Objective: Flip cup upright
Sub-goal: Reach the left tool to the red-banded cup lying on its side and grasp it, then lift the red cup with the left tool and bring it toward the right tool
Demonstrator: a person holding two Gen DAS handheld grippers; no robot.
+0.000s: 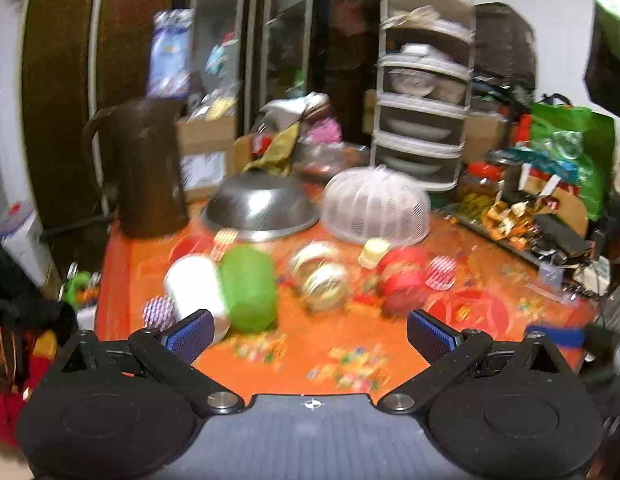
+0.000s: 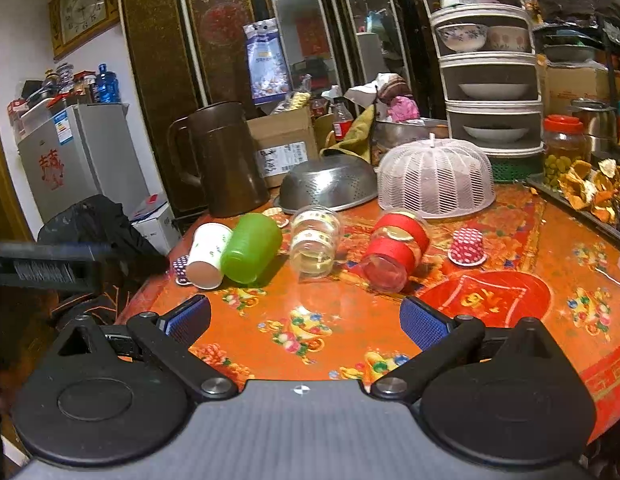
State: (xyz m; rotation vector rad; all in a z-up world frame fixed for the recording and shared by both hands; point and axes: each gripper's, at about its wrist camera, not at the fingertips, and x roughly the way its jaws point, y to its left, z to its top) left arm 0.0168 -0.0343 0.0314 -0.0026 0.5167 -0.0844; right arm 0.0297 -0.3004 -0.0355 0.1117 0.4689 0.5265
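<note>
Four tumbled cups are lying on the glossy orange bench point(image 2: 350, 320): white paper cup point(image 2: 207, 254), smooth green plastic cup point(image 2: 249, 254), two clear ones. Left claw point(image 1: 310, 336) and right claw point(image 2: 305, 320) are gaping wide, holding nothing; labels unreadable.

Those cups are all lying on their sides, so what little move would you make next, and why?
Probably ease the left gripper forward toward the green cup. Its jaws are open and empty, and that cup lies on its side just ahead, beside the white paper cup.
</note>
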